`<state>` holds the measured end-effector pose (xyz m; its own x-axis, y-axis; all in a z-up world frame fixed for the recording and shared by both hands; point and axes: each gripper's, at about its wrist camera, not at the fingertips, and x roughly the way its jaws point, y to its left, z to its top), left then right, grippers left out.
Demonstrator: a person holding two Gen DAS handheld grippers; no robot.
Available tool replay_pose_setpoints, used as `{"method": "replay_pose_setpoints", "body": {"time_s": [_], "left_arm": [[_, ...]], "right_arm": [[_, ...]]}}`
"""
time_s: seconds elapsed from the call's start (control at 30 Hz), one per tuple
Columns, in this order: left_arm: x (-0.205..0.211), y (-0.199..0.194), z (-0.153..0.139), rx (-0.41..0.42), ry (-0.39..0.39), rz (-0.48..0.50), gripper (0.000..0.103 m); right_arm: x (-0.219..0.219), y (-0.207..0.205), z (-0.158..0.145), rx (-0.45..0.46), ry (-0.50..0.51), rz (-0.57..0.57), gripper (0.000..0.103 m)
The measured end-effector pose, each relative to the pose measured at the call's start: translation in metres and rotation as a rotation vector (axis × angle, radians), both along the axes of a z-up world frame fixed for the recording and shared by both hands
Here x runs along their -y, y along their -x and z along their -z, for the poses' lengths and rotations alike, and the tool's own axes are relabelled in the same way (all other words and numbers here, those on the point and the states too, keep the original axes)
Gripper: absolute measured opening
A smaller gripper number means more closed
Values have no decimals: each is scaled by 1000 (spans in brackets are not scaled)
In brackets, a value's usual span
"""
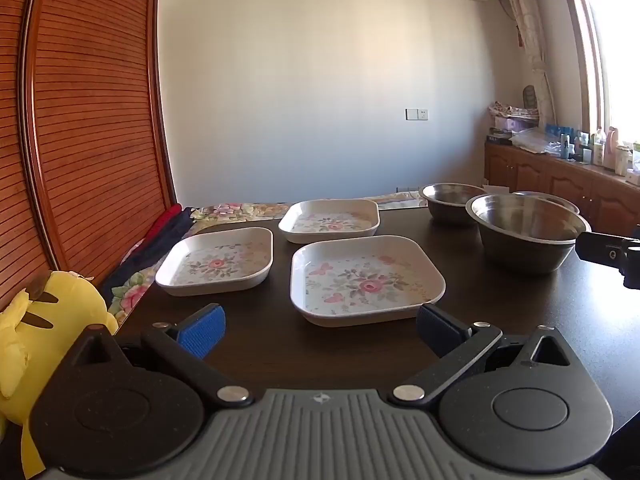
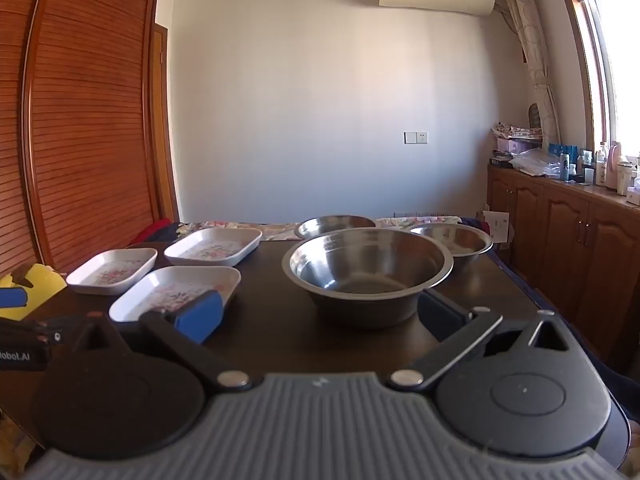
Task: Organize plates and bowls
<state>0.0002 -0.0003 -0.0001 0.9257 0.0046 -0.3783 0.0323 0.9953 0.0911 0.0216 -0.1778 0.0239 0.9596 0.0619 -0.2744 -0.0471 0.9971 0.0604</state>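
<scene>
Nothing looks organized yet: on the dark worktop [image 1: 520, 320] three floral square plates lie singly and apart, the nearest plate [image 1: 366, 280] at 12 o'clock of the left tool [image 1: 320, 330], the left plate [image 1: 218, 260] at 11 o'clock and the far plate [image 1: 330, 220] beyond, so stacking them seems wholly ahead. Three steel bowls also stand unnested, the big bowl [image 2: 368, 268] at 12 o'clock just ahead of the right tool [image 2: 320, 316], the back bowl [image 2: 336, 226] behind it and the right bowl [image 2: 452, 240] at 1 o'clock. Both tools hover with fingers spread wide, holding nothing; the right tool's right finger lies close beside the big bowl, though contact cannot be told.
</scene>
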Motion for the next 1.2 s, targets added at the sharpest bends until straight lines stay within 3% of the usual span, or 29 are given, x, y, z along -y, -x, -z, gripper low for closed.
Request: {"method": "replay_pose_setpoints", "body": {"time_s": [1.2], "left_arm": [[0, 1, 0, 2, 2, 2, 103]], "right_arm": [[5, 4, 2, 11, 1, 3, 103]]}}
